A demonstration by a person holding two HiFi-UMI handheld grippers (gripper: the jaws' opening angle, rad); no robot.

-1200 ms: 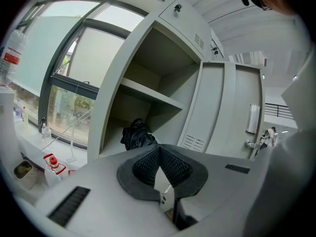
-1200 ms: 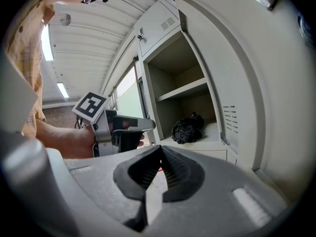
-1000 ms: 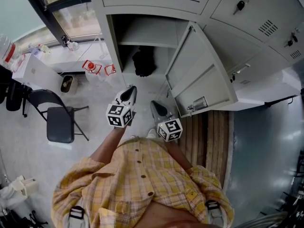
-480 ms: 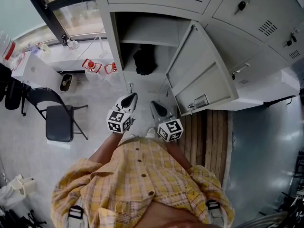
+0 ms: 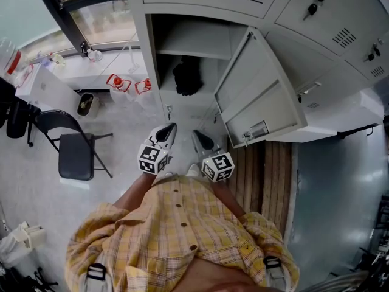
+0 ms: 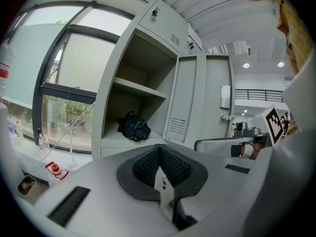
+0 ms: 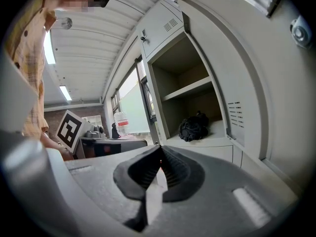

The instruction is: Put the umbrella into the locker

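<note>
A folded black umbrella lies on the floor of the open locker, under its shelf; it also shows as the umbrella in the left gripper view and the umbrella in the right gripper view. My left gripper is shut and holds nothing; it hangs well short of the locker, close to my body. Beside it my right gripper is also shut and empty. The locker door stands swung open to the right.
A black chair stands at the left. A white table with bottles is near the window. Red-and-white items lie on the floor by the locker's left side. A wooden bench is on the right.
My left gripper has drawn back a little toward my body and sunk slightly. The right gripper has stayed put. The umbrella rests unmoved in the locker.
</note>
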